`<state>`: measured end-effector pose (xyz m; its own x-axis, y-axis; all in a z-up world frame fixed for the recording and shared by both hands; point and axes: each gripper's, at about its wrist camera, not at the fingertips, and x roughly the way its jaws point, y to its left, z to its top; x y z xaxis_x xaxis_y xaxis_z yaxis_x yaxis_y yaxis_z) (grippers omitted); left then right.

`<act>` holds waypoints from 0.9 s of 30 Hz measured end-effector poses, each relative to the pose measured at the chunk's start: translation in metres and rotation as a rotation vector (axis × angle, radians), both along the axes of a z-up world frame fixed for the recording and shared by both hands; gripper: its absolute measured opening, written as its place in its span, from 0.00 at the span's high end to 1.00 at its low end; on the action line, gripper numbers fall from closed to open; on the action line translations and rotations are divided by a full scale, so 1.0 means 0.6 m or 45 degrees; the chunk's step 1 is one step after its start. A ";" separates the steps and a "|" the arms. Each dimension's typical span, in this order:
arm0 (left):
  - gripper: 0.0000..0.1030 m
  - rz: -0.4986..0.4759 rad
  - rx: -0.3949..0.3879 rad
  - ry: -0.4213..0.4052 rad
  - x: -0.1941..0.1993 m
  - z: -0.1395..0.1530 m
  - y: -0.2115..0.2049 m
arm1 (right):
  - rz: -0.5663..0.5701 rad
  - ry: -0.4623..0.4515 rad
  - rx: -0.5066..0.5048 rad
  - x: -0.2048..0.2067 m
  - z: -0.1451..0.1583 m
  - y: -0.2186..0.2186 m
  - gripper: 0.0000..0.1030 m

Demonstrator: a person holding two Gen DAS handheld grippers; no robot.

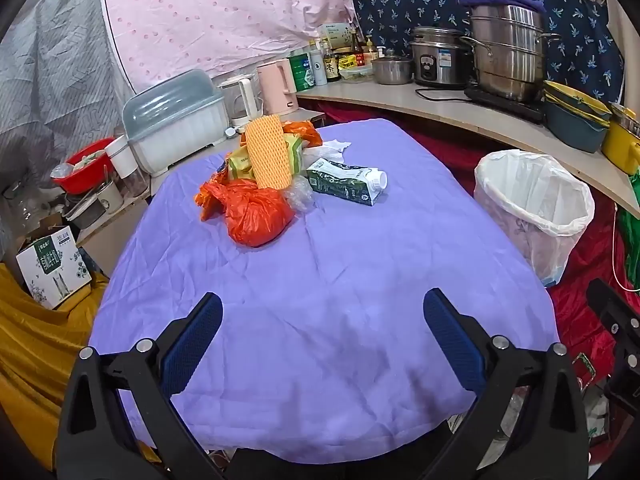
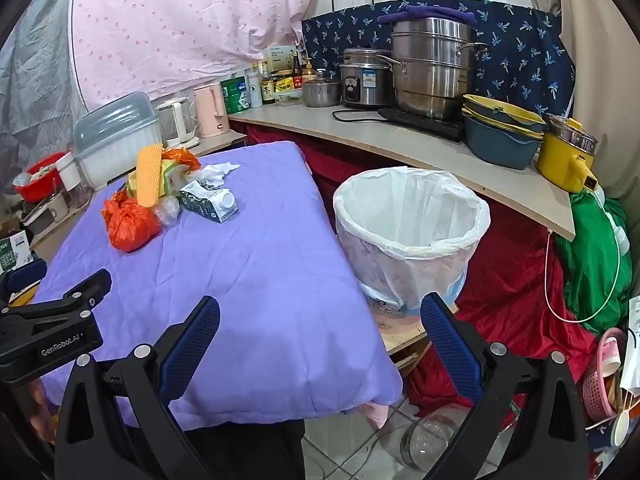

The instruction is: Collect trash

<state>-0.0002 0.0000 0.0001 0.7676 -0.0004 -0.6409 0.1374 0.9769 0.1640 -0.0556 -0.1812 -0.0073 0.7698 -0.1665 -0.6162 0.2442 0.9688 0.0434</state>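
Note:
A heap of trash lies at the far end of the purple-covered table: a tied orange plastic bag, a yellow foam net sleeve, a green and white drink carton, a crumpled tissue and yellow-green wrappers. A bin with a white liner stands to the right of the table. My left gripper hovers open over the near part of the cloth, far from the heap. My right gripper is open above the table's near right corner, beside the bin. The same heap shows at the upper left.
A curved counter behind the bin carries steel pots, a rice cooker, bowls, bottles and kettles. A covered dish rack and a red basin stand left of the table. Red cloth and a clear bottle lie on the floor.

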 end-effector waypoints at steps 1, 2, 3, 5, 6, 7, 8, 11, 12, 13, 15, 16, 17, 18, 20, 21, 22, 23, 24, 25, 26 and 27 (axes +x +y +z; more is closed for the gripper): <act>0.07 0.000 0.000 0.000 0.000 0.000 0.000 | 0.000 0.008 0.000 0.001 -0.001 0.000 0.06; 0.07 0.000 0.000 -0.001 0.000 0.000 0.000 | 0.001 0.007 0.001 0.001 -0.001 -0.001 0.07; 0.07 0.000 -0.001 -0.002 0.000 0.000 -0.001 | 0.002 0.005 0.002 0.001 -0.002 -0.001 0.07; 0.07 -0.001 -0.002 -0.002 0.001 0.000 -0.001 | 0.003 0.004 0.003 0.003 -0.002 -0.002 0.07; 0.07 -0.001 -0.003 -0.005 0.000 0.000 -0.001 | 0.005 0.002 0.003 0.004 -0.003 -0.003 0.07; 0.07 -0.001 -0.002 -0.008 0.000 0.000 -0.001 | 0.005 0.001 0.003 0.006 -0.004 -0.004 0.07; 0.07 0.001 0.000 -0.011 0.000 0.000 -0.001 | 0.004 0.000 0.002 0.007 -0.004 -0.005 0.06; 0.07 0.004 0.000 -0.016 0.003 -0.001 -0.003 | 0.002 -0.018 -0.019 0.000 0.009 0.009 0.06; 0.07 0.001 -0.001 -0.018 0.002 0.010 -0.007 | 0.001 -0.020 -0.017 0.000 0.010 0.009 0.07; 0.07 0.001 -0.001 -0.021 0.000 0.014 -0.007 | -0.002 -0.022 -0.015 0.002 0.011 0.008 0.07; 0.07 -0.002 -0.004 -0.022 0.001 0.016 -0.007 | -0.013 -0.020 -0.012 0.006 0.013 0.008 0.07; 0.07 -0.003 -0.005 -0.022 0.002 0.017 -0.008 | -0.021 -0.018 -0.012 0.008 0.015 0.008 0.07; 0.07 -0.002 -0.005 -0.023 0.002 0.018 -0.008 | -0.017 -0.034 -0.011 -0.006 0.008 0.002 0.07; 0.07 -0.003 -0.006 -0.025 0.000 0.019 -0.004 | -0.019 -0.035 -0.009 -0.006 0.008 0.002 0.07; 0.07 -0.005 -0.007 -0.021 0.003 0.021 -0.004 | -0.022 -0.037 -0.007 -0.006 0.008 0.002 0.07; 0.07 -0.004 -0.007 -0.019 0.004 0.023 -0.005 | -0.022 -0.038 -0.005 -0.007 0.007 0.001 0.07; 0.07 -0.004 -0.008 -0.018 0.006 0.024 -0.005 | -0.022 -0.038 -0.005 -0.008 0.007 0.001 0.06; 0.07 -0.001 -0.008 -0.032 -0.006 0.013 -0.005 | -0.022 -0.037 -0.005 -0.007 0.008 0.000 0.06; 0.07 -0.001 -0.009 -0.032 -0.006 0.013 -0.005 | -0.023 -0.037 -0.005 -0.008 0.007 0.000 0.07; 0.07 -0.002 -0.010 -0.034 -0.007 0.014 -0.005 | -0.023 -0.037 -0.004 -0.008 0.007 0.000 0.07; 0.07 -0.002 -0.009 -0.036 -0.008 0.016 -0.005 | -0.021 -0.038 -0.003 -0.008 0.008 0.000 0.07; 0.07 -0.003 -0.008 -0.037 -0.008 0.017 -0.006 | -0.022 -0.038 -0.004 -0.008 0.007 0.000 0.07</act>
